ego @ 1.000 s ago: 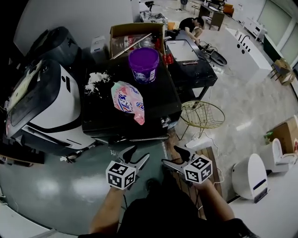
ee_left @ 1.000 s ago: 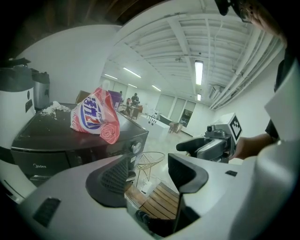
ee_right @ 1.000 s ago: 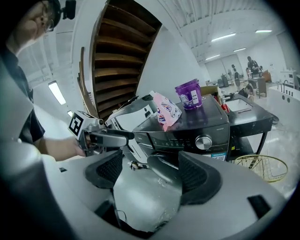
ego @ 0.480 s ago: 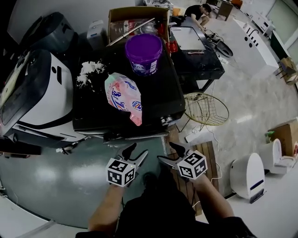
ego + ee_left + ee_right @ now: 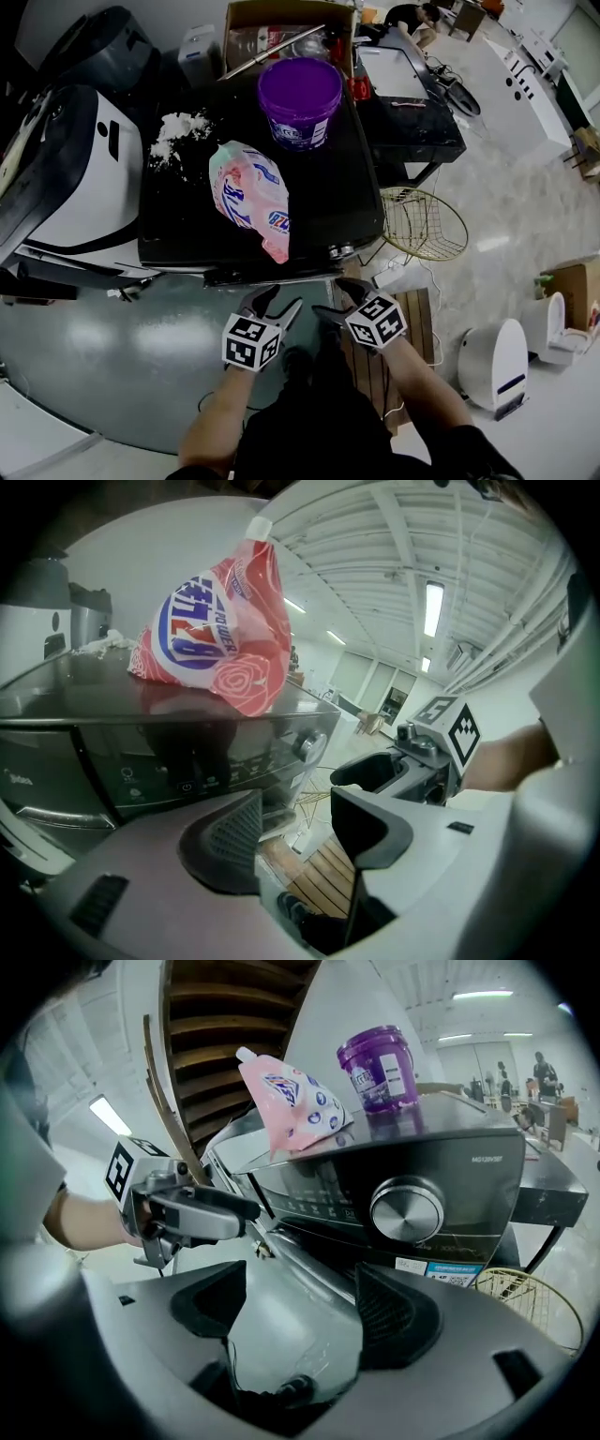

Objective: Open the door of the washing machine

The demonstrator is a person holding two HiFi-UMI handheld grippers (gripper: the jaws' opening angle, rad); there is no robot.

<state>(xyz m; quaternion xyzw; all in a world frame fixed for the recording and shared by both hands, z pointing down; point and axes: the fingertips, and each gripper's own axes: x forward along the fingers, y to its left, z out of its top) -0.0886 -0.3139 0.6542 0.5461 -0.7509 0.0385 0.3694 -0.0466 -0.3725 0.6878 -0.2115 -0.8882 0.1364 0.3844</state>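
The black washing machine [image 5: 328, 187] fills the middle of the head view. On its top lie a pink detergent pouch [image 5: 251, 197] and a purple bucket [image 5: 300, 94]. Both grippers hang low just in front of its front edge. My left gripper [image 5: 277, 305] is closing its jaws with nothing between them; past it the control panel [image 5: 187, 752] shows. My right gripper [image 5: 336, 298] stands open and empty below the round knob [image 5: 406, 1209]. A glossy strip of the front [image 5: 300, 1265] runs under the panel. The door itself is hidden in the head view.
A white and black machine [image 5: 84, 178] stands to the left. Behind are a cardboard box [image 5: 281, 19] and a black table [image 5: 412, 103]. A gold wire stool [image 5: 422, 225] and a wooden slat board [image 5: 375, 366] sit to the right, near my feet.
Both grippers have sunk and come closer to the washing machine's front edge. The left jaws stand a little narrower. The head camera has leaned in over the machine.
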